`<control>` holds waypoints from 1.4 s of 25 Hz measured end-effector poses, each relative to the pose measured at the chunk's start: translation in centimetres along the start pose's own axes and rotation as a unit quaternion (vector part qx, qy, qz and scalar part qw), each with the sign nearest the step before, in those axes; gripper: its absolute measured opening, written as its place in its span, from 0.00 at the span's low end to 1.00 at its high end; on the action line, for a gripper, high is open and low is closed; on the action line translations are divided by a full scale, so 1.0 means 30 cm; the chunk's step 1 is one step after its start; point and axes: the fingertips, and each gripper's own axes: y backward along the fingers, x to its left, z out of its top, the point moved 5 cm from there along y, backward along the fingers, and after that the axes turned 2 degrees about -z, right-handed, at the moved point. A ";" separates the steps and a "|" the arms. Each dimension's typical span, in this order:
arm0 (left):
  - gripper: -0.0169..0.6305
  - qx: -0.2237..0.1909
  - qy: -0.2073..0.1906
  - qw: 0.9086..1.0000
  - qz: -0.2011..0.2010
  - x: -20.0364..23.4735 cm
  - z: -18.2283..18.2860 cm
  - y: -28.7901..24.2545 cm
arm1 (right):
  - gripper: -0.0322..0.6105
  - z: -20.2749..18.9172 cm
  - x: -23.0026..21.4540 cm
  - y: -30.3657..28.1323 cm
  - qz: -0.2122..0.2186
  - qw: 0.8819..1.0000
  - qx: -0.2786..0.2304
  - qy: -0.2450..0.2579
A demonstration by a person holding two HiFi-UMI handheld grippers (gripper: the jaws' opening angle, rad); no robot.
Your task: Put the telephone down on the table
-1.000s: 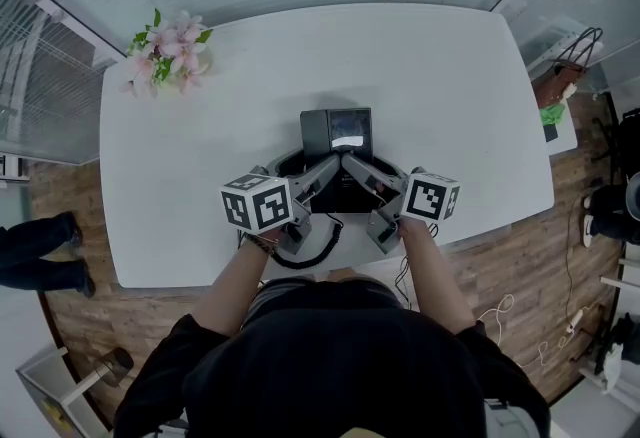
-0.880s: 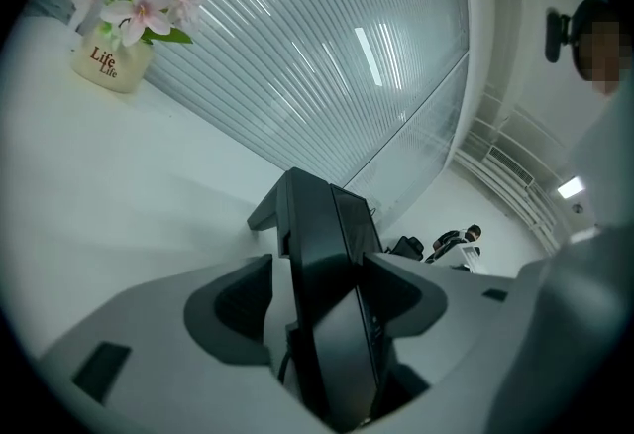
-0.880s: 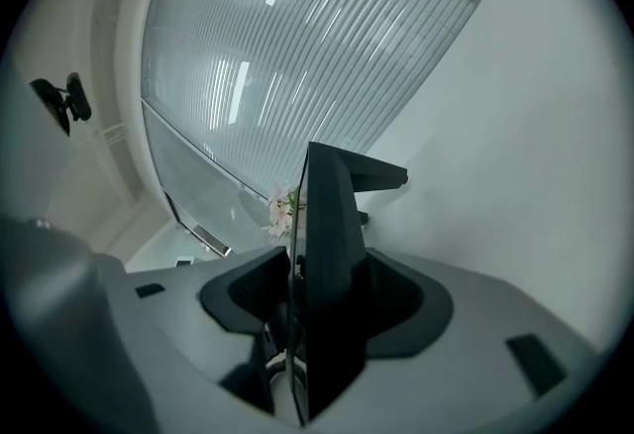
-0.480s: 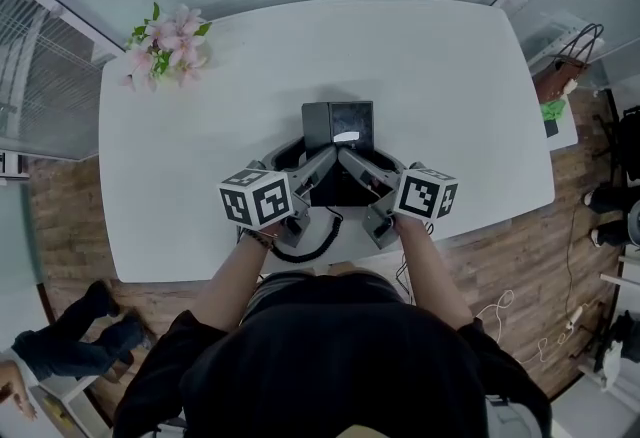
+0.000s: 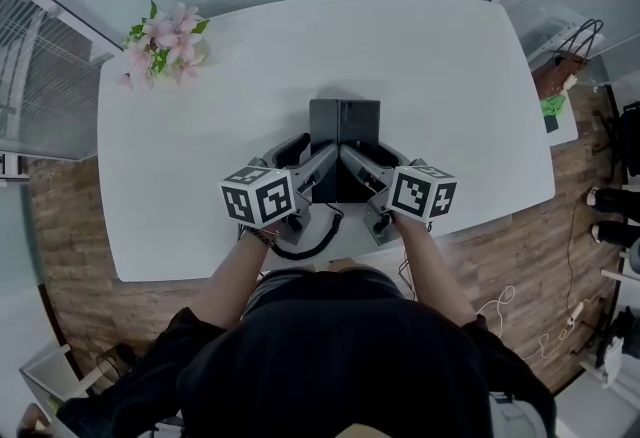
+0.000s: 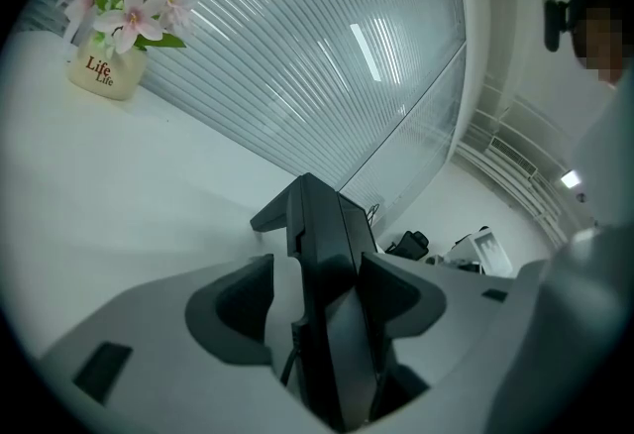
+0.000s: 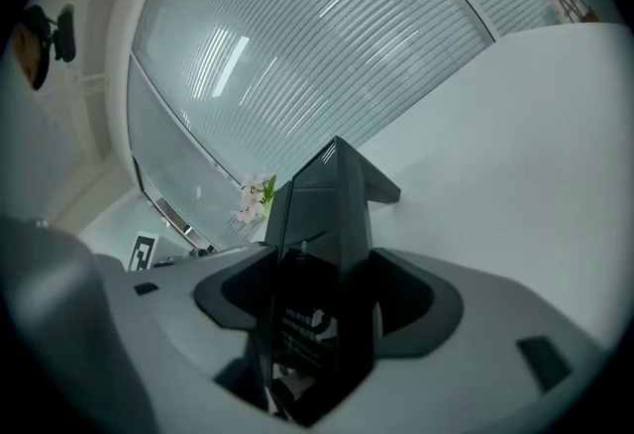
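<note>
Black telephone (image 5: 345, 121) inside left claw (image 5: 312, 154), right claw (image 5: 368, 156)

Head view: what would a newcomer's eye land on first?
A black telephone sits toward the near edge of the white table. The left hand-held gripper and the right hand-held gripper flank it, each with the telephone between its jaws, and the right one's jaws have just been opening. Pink flowers stand at the table's far left corner.
</note>
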 end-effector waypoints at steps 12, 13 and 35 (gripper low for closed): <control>0.46 -0.002 0.002 1.000 0.010 -0.003 0.003 -0.008 | 0.51 0.010 0.007 0.014 -0.025 0.999 -0.003 0.031; 0.46 -0.003 0.001 1.000 0.012 -0.002 0.004 -0.007 | 0.51 0.011 0.007 0.015 -0.027 0.999 -0.005 0.032; 0.48 -0.098 -0.113 0.989 0.001 -0.192 0.225 0.098 | 0.48 0.254 0.196 0.173 -0.017 0.979 -0.137 0.148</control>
